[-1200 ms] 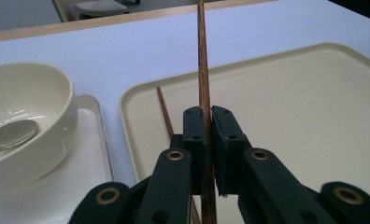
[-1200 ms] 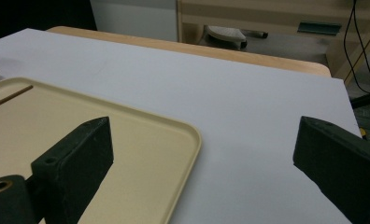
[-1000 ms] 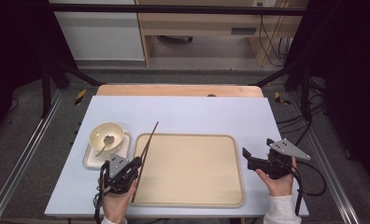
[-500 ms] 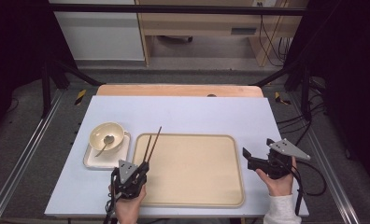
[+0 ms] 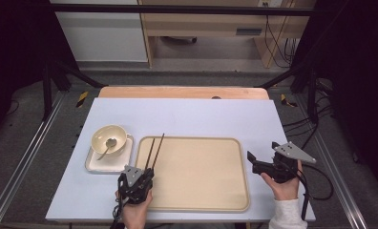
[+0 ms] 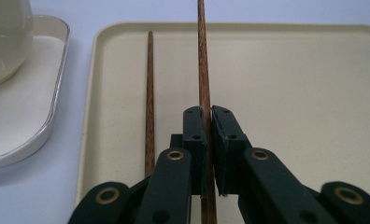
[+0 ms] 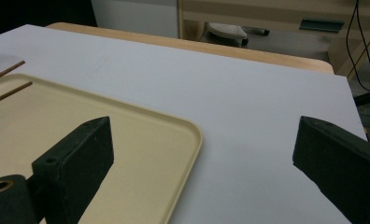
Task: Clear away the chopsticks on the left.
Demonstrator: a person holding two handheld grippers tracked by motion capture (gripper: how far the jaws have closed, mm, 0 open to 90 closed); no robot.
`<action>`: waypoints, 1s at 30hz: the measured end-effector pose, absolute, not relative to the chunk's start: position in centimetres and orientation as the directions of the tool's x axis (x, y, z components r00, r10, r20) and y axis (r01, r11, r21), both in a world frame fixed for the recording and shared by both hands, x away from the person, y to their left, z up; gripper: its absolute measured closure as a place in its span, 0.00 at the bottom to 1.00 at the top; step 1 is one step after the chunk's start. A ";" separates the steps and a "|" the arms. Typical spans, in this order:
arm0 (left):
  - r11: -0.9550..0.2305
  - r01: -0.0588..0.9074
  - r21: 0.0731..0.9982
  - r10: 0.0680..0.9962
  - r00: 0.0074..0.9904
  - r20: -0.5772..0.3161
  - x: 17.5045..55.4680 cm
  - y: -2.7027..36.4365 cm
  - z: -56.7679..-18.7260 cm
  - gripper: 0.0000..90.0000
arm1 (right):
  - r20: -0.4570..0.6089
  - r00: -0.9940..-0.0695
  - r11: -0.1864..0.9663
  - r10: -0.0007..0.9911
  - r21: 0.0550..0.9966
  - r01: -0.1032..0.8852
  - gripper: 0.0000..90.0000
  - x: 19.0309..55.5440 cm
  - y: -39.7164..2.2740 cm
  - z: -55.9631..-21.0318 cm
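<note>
Two dark wooden chopsticks [image 5: 153, 150] point away from me over the left part of the beige tray [image 5: 201, 179]. My left gripper [image 5: 146, 172] is at the tray's near left corner, shut on the right-hand chopstick [image 6: 202, 60], which runs between its pads. The other chopstick [image 6: 149, 93] lies on the tray [image 6: 290, 93] just outside the left jaw; whether that jaw touches it I cannot tell. My right gripper [image 5: 262, 152] hovers off the tray's right edge, open with nothing between its jaws; its own view shows the gripper [image 7: 202, 135] over the tray's corner [image 7: 141, 140] and the table.
A cream bowl [image 5: 109, 137] with a spoon [image 5: 106, 148] stands on a white rectangular plate [image 5: 95, 164] left of the tray, close to the left gripper. The pale blue table surface [image 5: 201, 114] stretches behind the tray. Cables trail at the right.
The left gripper has moved nearer to me and lower. The chopsticks have swung from slanting beside the tray to lying nearly parallel over its left part. The right gripper has stayed still.
</note>
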State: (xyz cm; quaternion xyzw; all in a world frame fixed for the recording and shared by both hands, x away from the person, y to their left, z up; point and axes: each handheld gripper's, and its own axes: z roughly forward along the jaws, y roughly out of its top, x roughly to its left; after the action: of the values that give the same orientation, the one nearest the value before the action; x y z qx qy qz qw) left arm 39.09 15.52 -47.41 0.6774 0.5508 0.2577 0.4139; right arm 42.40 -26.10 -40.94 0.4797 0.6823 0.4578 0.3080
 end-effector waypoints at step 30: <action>-0.100 0.625 0.774 0.972 0.227 -0.058 40.4 15.2 -48.3 0.93 | 0.016 -0.355 0.125 0.935 0.921 0.370 0.06 42.4 -26.1 -40.9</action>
State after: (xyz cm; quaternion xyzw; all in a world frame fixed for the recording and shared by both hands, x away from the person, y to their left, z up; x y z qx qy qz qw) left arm 40.44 15.17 -48.28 0.6994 0.5710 0.2463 0.3523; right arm 42.39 -26.07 -40.93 0.4771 0.6838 0.4581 0.3081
